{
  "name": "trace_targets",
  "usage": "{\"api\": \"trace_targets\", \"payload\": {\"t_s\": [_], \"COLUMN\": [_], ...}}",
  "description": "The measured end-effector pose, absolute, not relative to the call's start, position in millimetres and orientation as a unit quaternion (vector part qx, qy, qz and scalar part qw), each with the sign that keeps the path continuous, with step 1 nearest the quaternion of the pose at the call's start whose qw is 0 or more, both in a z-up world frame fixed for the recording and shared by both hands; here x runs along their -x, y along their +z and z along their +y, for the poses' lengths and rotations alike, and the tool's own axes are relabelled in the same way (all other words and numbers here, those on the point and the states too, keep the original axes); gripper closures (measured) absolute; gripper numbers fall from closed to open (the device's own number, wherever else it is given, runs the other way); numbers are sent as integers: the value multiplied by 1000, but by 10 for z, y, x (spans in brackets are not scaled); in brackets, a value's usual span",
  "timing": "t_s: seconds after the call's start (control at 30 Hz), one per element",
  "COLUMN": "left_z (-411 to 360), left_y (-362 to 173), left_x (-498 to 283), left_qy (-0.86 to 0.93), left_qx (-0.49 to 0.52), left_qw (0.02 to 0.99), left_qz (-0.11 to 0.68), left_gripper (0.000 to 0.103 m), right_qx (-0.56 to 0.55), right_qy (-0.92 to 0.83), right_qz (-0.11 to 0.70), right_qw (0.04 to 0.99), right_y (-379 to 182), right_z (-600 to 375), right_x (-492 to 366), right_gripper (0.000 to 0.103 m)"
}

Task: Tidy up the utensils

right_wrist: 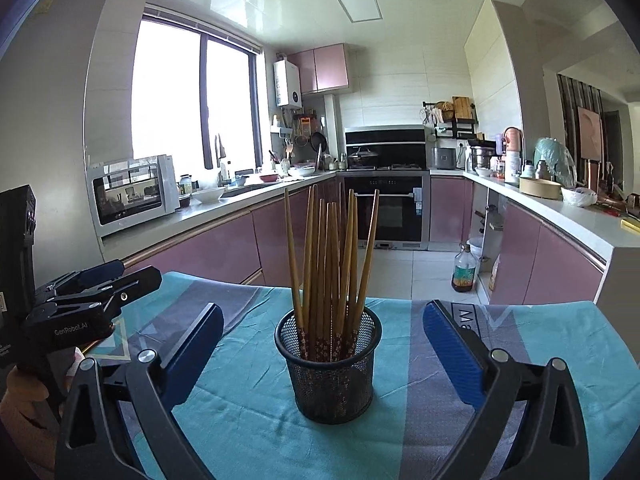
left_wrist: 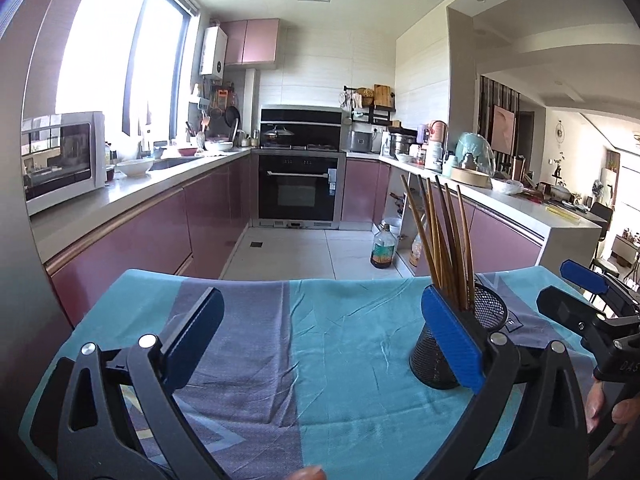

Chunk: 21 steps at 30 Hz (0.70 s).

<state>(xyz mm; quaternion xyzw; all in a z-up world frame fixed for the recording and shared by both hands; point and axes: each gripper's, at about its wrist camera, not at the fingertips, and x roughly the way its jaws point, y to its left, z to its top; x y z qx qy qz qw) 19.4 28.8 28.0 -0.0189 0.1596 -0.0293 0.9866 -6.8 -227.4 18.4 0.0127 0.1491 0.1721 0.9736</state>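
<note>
A black mesh cup [right_wrist: 326,372] stands upright on the teal and grey striped cloth [right_wrist: 248,412] that covers the table, and a bundle of wooden chopsticks [right_wrist: 332,264] stands in it, fanned out a little, decorated ends down in the mesh and plain ends up. The right gripper [right_wrist: 322,342] hangs just on the near side of the cup with its blue-padded fingers [right_wrist: 454,354] spread wide, one to each side of the cup and touching neither it nor the sticks. The left gripper [left_wrist: 320,338] is off to the left over bare cloth, its fingers [left_wrist: 452,340] likewise spread wide and holding nothing; from its own camera the cup [left_wrist: 476,332] sits just behind its right finger, partly hidden by the pad, with the chopsticks [left_wrist: 444,240] rising above it. Each gripper shows at the edge of the other's view: the right one [left_wrist: 568,288] at the far right, the left one [right_wrist: 120,276] at the far left, with a hand [right_wrist: 24,404] wrapped round its grip. Beyond the table runs a kitchen with pink cabinets [right_wrist: 208,248], a microwave [right_wrist: 132,194] on the left counter under the window, a black oven [right_wrist: 386,208] at the far wall and a bottle of oil [right_wrist: 464,268] on the floor to the right.
</note>
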Motion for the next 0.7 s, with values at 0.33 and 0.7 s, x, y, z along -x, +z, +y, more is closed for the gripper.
{"api": "trace_targets", "payload": {"t_s": [0.33, 0.7], "left_z": [231, 198], "left_y": [360, 335], "left_x": [179, 336], "left_qy": [0, 6], "left_qx": [17, 19], "left_qw": [992, 994], "left_qz": [125, 109], "left_gripper": [6, 6], "right_qx": [-2, -14], "right_qy": [160, 147], "right_qz": [129, 116], "right_qw": [979, 982], "right_y": [176, 155], "right_z": [-2180, -2211], "right_x": [286, 364], "right_gripper": [6, 6]}}
